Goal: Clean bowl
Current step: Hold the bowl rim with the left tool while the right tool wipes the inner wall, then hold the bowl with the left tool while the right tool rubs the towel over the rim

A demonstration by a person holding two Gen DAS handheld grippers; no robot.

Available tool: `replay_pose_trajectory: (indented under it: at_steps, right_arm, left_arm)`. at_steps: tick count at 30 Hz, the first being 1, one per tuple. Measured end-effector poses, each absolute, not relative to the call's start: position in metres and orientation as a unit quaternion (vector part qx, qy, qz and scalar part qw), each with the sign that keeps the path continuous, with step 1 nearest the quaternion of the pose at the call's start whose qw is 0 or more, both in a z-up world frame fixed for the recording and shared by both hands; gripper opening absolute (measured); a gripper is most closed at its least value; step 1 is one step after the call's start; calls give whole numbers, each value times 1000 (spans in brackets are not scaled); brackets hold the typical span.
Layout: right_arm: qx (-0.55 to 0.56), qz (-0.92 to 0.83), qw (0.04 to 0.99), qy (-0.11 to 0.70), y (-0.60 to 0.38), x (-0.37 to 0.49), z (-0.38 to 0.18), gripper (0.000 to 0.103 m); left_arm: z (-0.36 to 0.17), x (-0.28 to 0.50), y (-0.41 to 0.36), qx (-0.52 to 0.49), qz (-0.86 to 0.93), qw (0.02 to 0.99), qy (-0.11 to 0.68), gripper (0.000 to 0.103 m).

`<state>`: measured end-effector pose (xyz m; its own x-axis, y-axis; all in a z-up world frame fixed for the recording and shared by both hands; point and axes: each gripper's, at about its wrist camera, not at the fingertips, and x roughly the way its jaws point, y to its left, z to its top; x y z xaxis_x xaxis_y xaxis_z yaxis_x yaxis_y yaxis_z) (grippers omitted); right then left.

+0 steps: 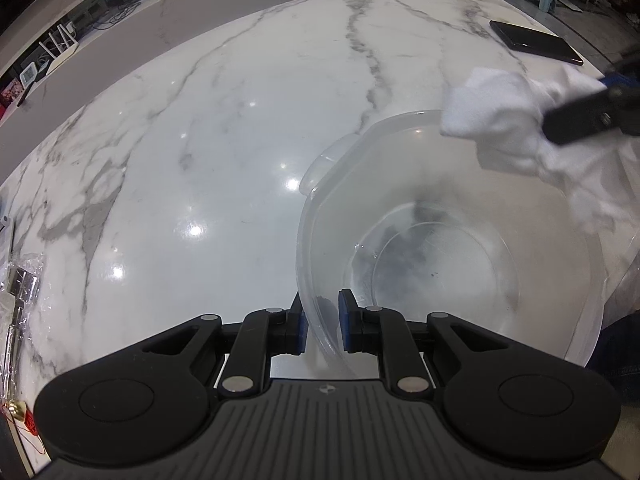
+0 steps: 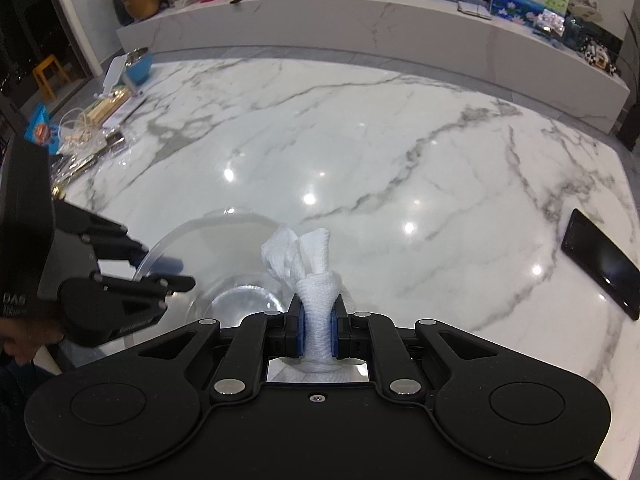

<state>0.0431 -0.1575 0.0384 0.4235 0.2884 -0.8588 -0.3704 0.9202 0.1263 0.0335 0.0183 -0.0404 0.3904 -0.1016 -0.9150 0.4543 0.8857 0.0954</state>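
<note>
A clear plastic bowl [image 1: 452,240] rests on the marble table, with dark specks on its bottom. My left gripper [image 1: 323,322] is shut on the bowl's near rim, one pad inside and one outside. A white cloth [image 1: 520,132] hangs over the bowl's far right rim, held by my right gripper [image 1: 592,114], which comes in from the right. In the right wrist view my right gripper [image 2: 318,330] is shut on the bunched white cloth [image 2: 308,264], just above the bowl [image 2: 236,276]. My left gripper [image 2: 160,272] pinches the bowl's left rim there.
A black phone [image 1: 536,42] [image 2: 604,262] lies on the marble table [image 1: 224,128] to the right of the bowl. Packets, sticks and a blue pot [image 2: 138,68] crowd the table's left edge. A long marble ledge [image 2: 360,28] with clutter runs behind.
</note>
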Motion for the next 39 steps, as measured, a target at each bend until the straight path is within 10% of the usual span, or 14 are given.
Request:
replay_pose_trajectory:
  at_steps: [39]
  right_arm:
    - [1, 249, 779, 576, -173, 31, 2, 10]
  left_arm:
    - [-40, 46, 30, 164, -142, 824, 523, 15]
